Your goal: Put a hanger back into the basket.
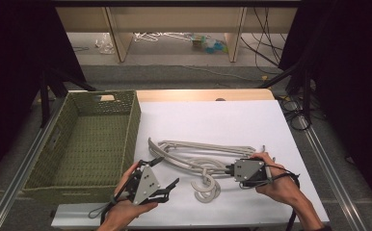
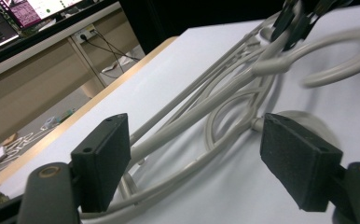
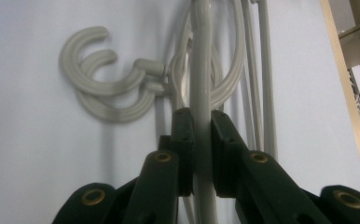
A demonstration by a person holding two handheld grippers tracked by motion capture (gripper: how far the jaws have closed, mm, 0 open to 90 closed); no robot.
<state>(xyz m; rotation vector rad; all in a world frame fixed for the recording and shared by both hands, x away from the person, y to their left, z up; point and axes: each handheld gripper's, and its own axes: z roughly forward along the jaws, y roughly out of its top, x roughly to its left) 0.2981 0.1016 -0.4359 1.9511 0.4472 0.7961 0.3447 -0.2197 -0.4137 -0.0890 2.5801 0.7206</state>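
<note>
A tangle of pale grey plastic hangers is seen at lower centre of the high view, lying on the white table sheet just right of the green woven basket, which stands at left. One hanger's arm is pinched between the closed jaws of the right gripper, at lower right of the high view. The left gripper, at lower left there, is held with its jaws spread and nothing between the pads, the hangers' arms lying just beyond them. The hangers are judged to be light, stiff and smooth, likely to slide in a grip and to snag on one another by their hooks, so that lifting one may drag the others along. A hold on a straight arm near the neck is judged the surest. No brand, label or legible writing can be made out on the hangers or the basket.
</note>
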